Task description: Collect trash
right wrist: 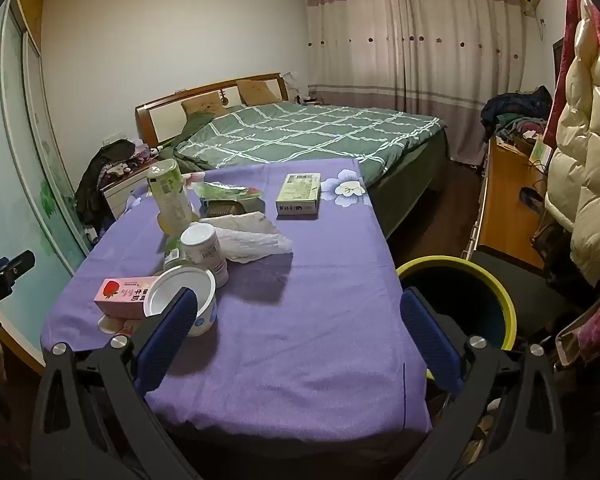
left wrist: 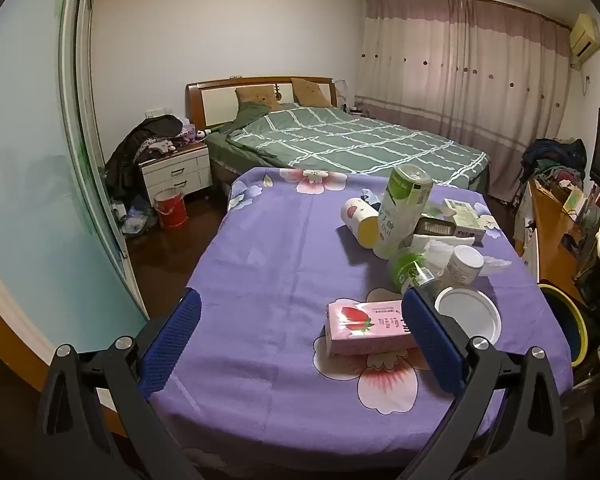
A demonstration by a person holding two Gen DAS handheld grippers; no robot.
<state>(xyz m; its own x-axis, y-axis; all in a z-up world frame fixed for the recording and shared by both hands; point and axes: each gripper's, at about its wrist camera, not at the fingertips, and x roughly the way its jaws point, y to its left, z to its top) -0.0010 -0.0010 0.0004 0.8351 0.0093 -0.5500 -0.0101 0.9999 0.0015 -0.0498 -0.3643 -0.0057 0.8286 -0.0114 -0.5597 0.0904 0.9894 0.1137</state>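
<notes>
Both the left gripper (left wrist: 300, 340) and the right gripper (right wrist: 298, 338) are held wide and empty above the purple-clothed table (right wrist: 320, 340), where the pink milk carton (left wrist: 364, 326), white cup (right wrist: 184, 300) and other trash are clustered, with the yellow-rimmed bin (right wrist: 460, 268) just right of it.

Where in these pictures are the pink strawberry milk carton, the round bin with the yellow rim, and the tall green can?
pink strawberry milk carton (left wrist: 366, 326): left wrist view, on its top face.
bin with the yellow rim (right wrist: 496, 280): right wrist view, on the rim's far right edge.
tall green can (left wrist: 402, 212): left wrist view, mid-body on the label.
</notes>
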